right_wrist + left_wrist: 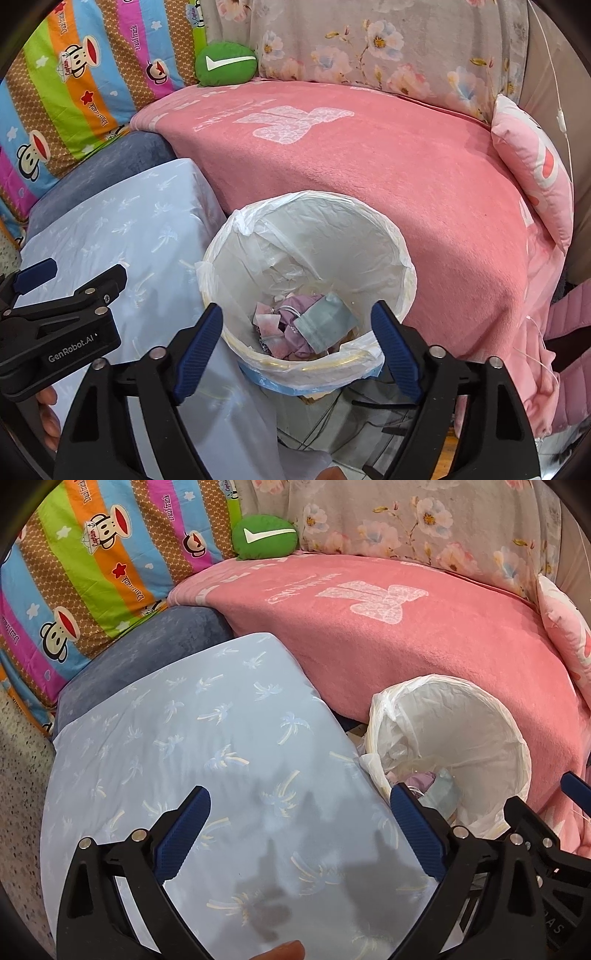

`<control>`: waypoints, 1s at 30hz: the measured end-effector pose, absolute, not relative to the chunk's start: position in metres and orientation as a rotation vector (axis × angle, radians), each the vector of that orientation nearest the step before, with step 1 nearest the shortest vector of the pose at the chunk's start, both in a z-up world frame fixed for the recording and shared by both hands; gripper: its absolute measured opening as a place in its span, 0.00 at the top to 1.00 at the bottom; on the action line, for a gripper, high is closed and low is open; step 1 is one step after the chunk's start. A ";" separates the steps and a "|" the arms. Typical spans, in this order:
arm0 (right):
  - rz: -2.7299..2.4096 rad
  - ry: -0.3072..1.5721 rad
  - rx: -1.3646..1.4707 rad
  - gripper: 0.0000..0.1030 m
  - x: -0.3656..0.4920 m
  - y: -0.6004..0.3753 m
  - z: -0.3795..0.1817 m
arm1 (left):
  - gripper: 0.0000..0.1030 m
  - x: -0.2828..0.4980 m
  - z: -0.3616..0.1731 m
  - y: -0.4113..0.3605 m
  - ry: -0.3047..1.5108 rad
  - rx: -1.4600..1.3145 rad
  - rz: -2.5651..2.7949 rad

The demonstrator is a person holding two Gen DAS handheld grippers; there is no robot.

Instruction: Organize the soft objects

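My left gripper (299, 794) is open, its blue pads hanging just over a light blue pillow with a palm print (207, 746), and nothing is between them. My right gripper (297, 309) is open too, above the mouth of a white lined bin (314, 195), holding nothing. The pillow leans on a dark blue cushion (155, 646). A pink blanket (369, 166) covers the sofa seat. At the back a small green cushion (226, 62) rests on it, and a pink pillow (535, 173) stands at the right end.
A striped monkey-print quilt (92, 572) fills the left, and a floral cloth (424, 517) covers the sofa back. The bin holds crumpled pink, purple and grey-blue scraps (306, 325). Cables lie on the floor below it. The bin stands between the pillow and the blanket's edge.
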State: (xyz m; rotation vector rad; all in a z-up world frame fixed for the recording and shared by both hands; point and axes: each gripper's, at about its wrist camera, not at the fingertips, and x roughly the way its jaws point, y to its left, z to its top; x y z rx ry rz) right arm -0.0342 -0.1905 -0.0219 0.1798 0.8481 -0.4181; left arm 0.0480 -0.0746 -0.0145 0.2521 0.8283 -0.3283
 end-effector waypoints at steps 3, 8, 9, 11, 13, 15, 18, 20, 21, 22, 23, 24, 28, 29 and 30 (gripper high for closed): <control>-0.425 0.842 0.176 0.18 -0.036 -0.190 -0.022 | 0.09 0.047 -0.015 -0.076 0.828 0.254 -0.323; -0.435 0.838 0.175 0.17 -0.038 -0.191 -0.021 | 0.08 0.045 -0.016 -0.075 0.823 0.246 -0.313; -0.435 0.838 0.176 0.16 -0.038 -0.191 -0.021 | 0.08 0.045 -0.016 -0.075 0.823 0.244 -0.309; -0.434 0.842 0.172 0.15 -0.037 -0.191 -0.022 | 0.08 0.044 -0.016 -0.075 0.826 0.241 -0.303; -0.437 0.845 0.166 0.15 -0.038 -0.190 -0.023 | 0.08 0.044 -0.017 -0.074 0.835 0.232 -0.301; -0.439 0.847 0.165 0.15 -0.038 -0.190 -0.023 | 0.08 0.043 -0.018 -0.073 0.840 0.226 -0.300; -0.439 0.841 0.172 0.06 -0.040 -0.190 -0.023 | 0.08 0.042 -0.017 -0.074 0.839 0.231 -0.296; -0.439 0.841 0.171 0.06 -0.041 -0.190 -0.023 | 0.08 0.042 -0.017 -0.075 0.840 0.232 -0.295; -0.440 0.841 0.170 0.06 -0.041 -0.190 -0.023 | 0.08 0.042 -0.017 -0.075 0.841 0.233 -0.295; -0.441 0.840 0.169 0.06 -0.042 -0.190 -0.023 | 0.08 0.041 -0.017 -0.075 0.842 0.234 -0.294; -0.441 0.841 0.170 0.06 -0.042 -0.190 -0.023 | 0.08 0.041 -0.017 -0.075 0.843 0.234 -0.295; -0.441 0.842 0.170 0.06 -0.042 -0.190 -0.023 | 0.08 0.040 -0.018 -0.075 0.844 0.235 -0.296; -0.443 0.849 0.171 0.06 -0.044 -0.192 -0.024 | 0.08 0.038 -0.019 -0.077 0.848 0.245 -0.300; -0.445 0.850 0.170 0.06 -0.044 -0.192 -0.025 | 0.08 0.038 -0.019 -0.077 0.849 0.246 -0.302; -0.447 0.851 0.170 0.06 -0.044 -0.193 -0.025 | 0.08 0.038 -0.020 -0.078 0.853 0.249 -0.302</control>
